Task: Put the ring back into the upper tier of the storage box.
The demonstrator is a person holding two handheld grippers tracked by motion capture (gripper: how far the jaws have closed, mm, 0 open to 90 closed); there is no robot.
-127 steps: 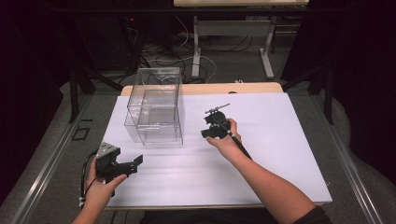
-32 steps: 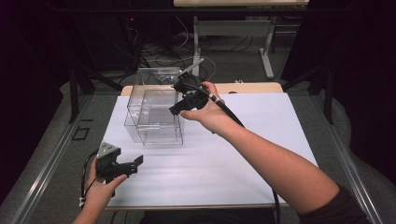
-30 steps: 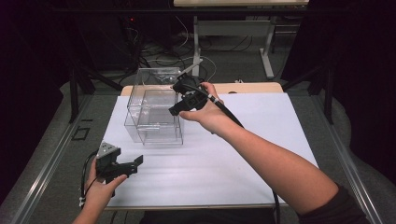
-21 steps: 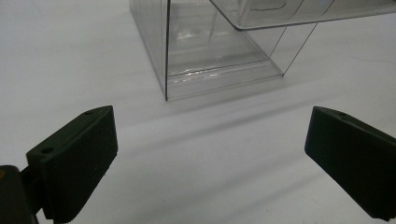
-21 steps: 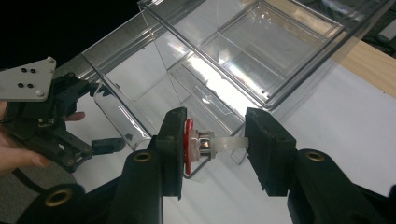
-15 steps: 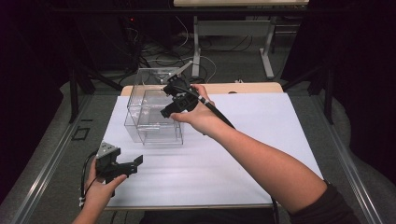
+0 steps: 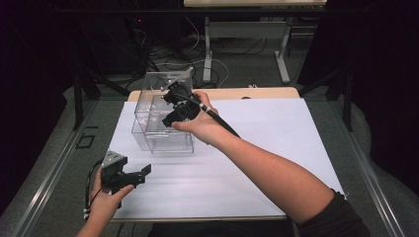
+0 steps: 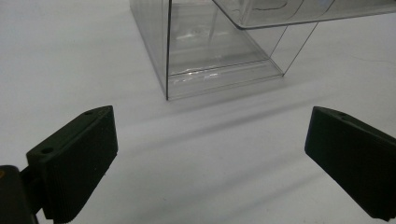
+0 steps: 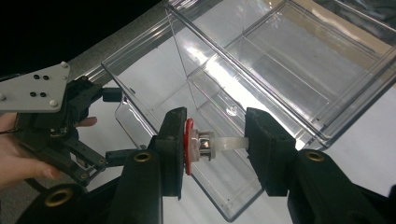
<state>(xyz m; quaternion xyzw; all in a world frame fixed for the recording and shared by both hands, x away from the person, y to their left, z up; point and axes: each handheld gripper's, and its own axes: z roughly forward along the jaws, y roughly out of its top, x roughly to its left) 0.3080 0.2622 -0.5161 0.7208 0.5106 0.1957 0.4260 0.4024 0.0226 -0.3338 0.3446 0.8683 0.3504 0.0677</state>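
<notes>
A clear plastic box (image 7: 163,136) with an open-topped drawer part stands at the back left of the white table top (image 7: 276,148). My right gripper (image 7: 173,103) hovers over that box, shut on a small item with a red cap (image 9: 205,143), a metal middle and a whitish tube end, held crosswise between the pads. In the right gripper view the box (image 9: 289,70) lies just below my right gripper (image 9: 215,133). My left gripper (image 7: 141,173) rests near the front left table edge, open and empty. Its jaws point at the box (image 8: 215,46) in the left gripper view, with my left gripper (image 8: 210,119) well short of it.
The table's wooden back edge (image 7: 257,93) shows behind the white sheet. A metal rail (image 7: 54,168) runs along the left side. Beyond the table lie cables on the floor (image 7: 197,54) and another table's legs (image 7: 281,49). The left gripper's grey plate (image 9: 32,88) shows beside the box.
My right hand has risen from the table right of the box and moved left over the box, still holding the small item. The left hand has stayed put.
</notes>
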